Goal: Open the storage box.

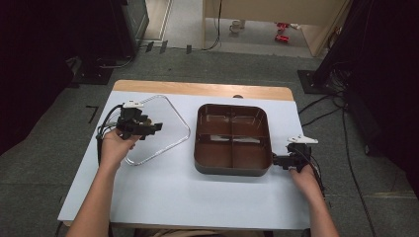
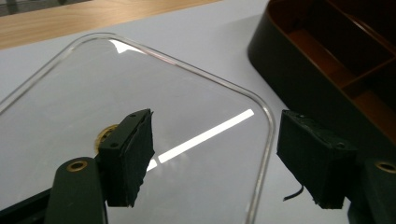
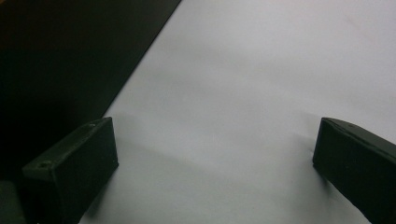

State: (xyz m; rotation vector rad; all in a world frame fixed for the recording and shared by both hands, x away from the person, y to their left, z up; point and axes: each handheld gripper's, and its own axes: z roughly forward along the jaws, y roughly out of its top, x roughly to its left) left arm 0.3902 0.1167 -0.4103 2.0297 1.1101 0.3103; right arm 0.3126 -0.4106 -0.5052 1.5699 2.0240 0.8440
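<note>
A dark brown tray with four compartments sits on the white table top, right of centre. Left of it lies a clear plastic lid with rounded corners, flat on the table. My left gripper hovers over the lid, jaws wide apart and open; in the left gripper view the lid's rim runs between the jaws, and the tray is at the upper right. My right gripper stands open beside the tray's near right corner; its view has the tray's dark wall at the left and bare table between the jaws.
The white sheet covers a wooden table whose far edge shows bare wood. Cables trail on the grey floor to the right. Dark equipment stands at both sides of the room.
</note>
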